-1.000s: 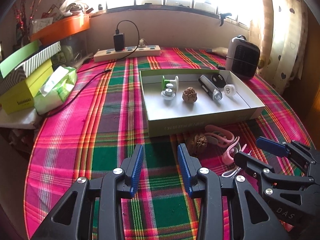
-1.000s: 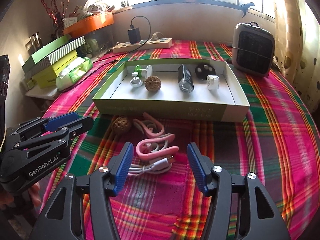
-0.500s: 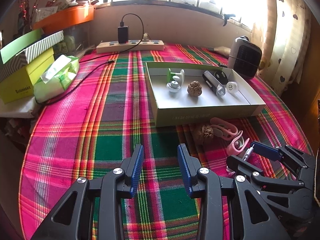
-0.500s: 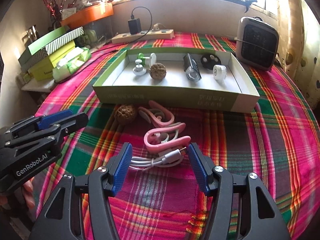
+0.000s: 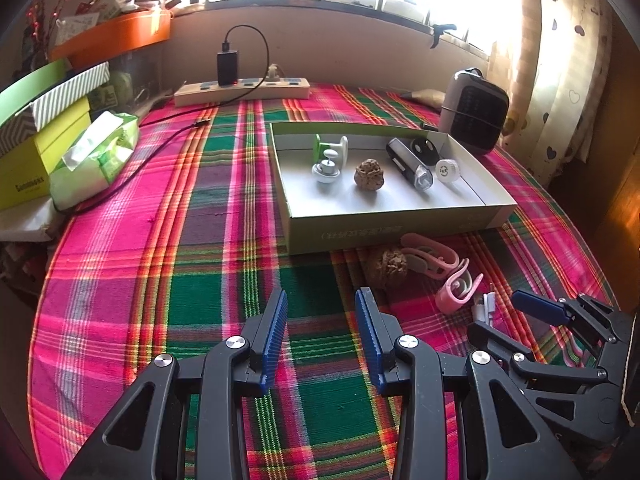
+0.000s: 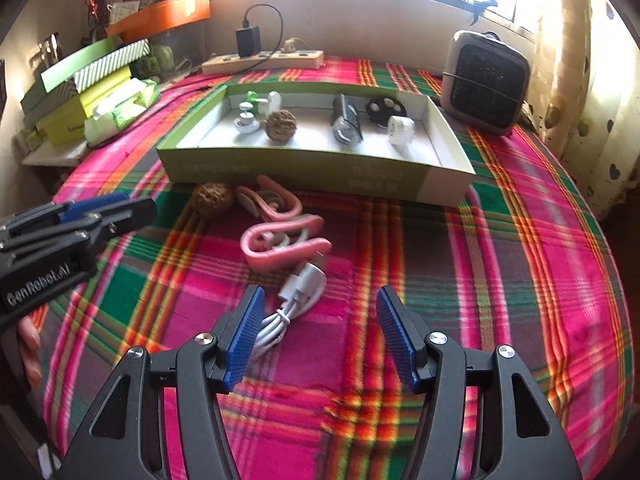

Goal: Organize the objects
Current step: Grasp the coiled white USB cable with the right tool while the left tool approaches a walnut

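1. Covering the round table, a plaid tablecloth [image 6: 500, 264] carries everything; nothing is off it.
2. Shallow green box [image 6: 320, 168] sits mid-table and already holds six small items in a row, among them a walnut [image 6: 281, 125], a grey cylindrical device [image 6: 346, 120] and a white round cap [image 6: 401, 129].
3. Left outside, just in front of the box wall: pink earhook headset [image 6: 280, 240], coiled white cable [image 6: 288, 304], second walnut [image 6: 212, 197]. Judgement: well over half sorted, three pieces left.
4. Right gripper [image 6: 320, 332]: jaws apart, empty, blue pads straddling the cable's near end, left pad about touching the coil.
5. Left gripper [image 5: 322, 336]: jaws parted, empty, above bare cloth short of the loose walnut.
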A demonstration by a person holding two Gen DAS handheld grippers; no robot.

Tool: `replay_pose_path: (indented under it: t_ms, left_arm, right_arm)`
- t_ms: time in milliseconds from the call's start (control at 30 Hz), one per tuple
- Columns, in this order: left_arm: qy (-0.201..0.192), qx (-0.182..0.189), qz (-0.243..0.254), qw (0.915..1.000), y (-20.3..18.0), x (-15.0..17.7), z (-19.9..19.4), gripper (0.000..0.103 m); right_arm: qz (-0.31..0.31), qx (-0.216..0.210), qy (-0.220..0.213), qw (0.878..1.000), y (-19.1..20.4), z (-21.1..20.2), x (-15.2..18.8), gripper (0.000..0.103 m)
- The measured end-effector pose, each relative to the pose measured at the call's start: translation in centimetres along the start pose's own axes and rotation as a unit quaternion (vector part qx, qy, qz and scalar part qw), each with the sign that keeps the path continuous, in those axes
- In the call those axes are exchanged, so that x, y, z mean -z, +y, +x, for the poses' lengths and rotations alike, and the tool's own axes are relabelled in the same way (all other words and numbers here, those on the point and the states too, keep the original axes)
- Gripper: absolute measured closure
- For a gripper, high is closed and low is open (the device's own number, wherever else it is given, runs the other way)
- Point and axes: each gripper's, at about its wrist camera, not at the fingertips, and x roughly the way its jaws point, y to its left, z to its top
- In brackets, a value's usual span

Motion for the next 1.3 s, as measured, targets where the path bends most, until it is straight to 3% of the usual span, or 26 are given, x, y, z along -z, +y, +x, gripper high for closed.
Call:
replay_pose_path:
  t_ms: [367,567,867,1100,1300]
  left_arm:
    - [0.010,0.021,0.001,0.9997,-0.3,-0.2,0.4,0.069]
    - [0.015,0.034,0.005,0.9993,-0.6,-0.6,0.8,0.069]
    - [0.024,0.059,0.017,0.9978,-1.5,-1.2,1.8,0.065]
    - [0.035,0.058,0.027,0.9974,-2.2,-1.7,2.9,0.064]
    - [0.041,0.051,0.028,0.9975,-2.5,-2.0,3.5,0.064]
  right_arm:
    - [-0.001,0.030,-0.006,1.000,-0.9,-0.6,0.2,0.044]
    - [0.010,-0.011,0.000,1.000,-0.9,0.0,0.2,0.044]
    - [0.013,-0.012,-0.009,1.000,-1.1,0.0,0.3,0.044]
    - [0.005,-0.015,-0.012,1.000,-1.3,-0.1,0.2,0.064]
    - [-0.002,-0.018,-0.013,1.000,-1.4,-0.1,0.1,0.075]
